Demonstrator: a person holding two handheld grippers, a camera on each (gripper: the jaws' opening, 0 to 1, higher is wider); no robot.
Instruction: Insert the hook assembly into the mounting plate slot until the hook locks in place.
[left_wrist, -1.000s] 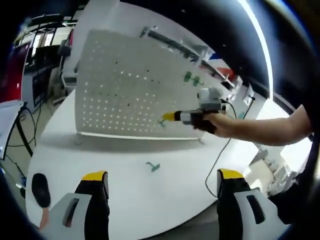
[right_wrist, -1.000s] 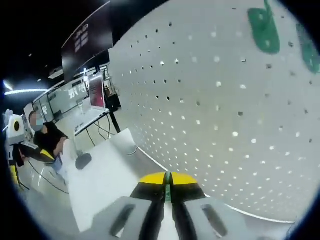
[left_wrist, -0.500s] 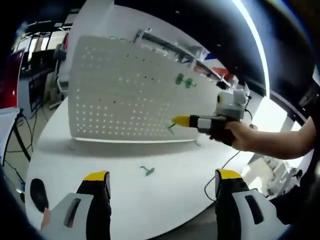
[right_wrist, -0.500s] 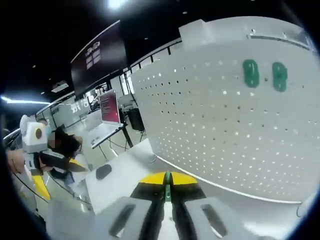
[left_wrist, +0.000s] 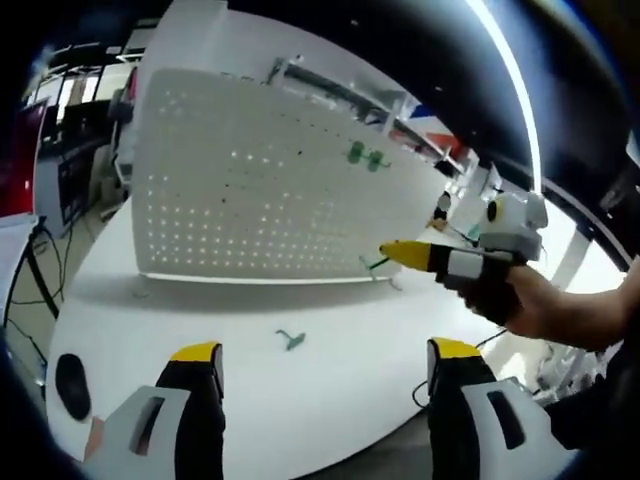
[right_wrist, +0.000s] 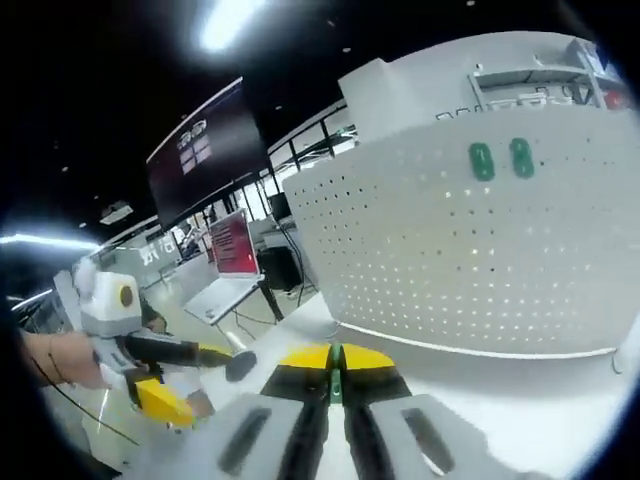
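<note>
One green hook pinched in right claw, stem toward pegboard.

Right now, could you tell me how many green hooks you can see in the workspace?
4: two green hooks side by side on the upright pegboard, one lying on the table, one pinched in the right gripper. Others may be hidden.

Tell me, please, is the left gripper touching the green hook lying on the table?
Apart: the left gripper view shows bare table between the left gripper and the green hook.
</note>
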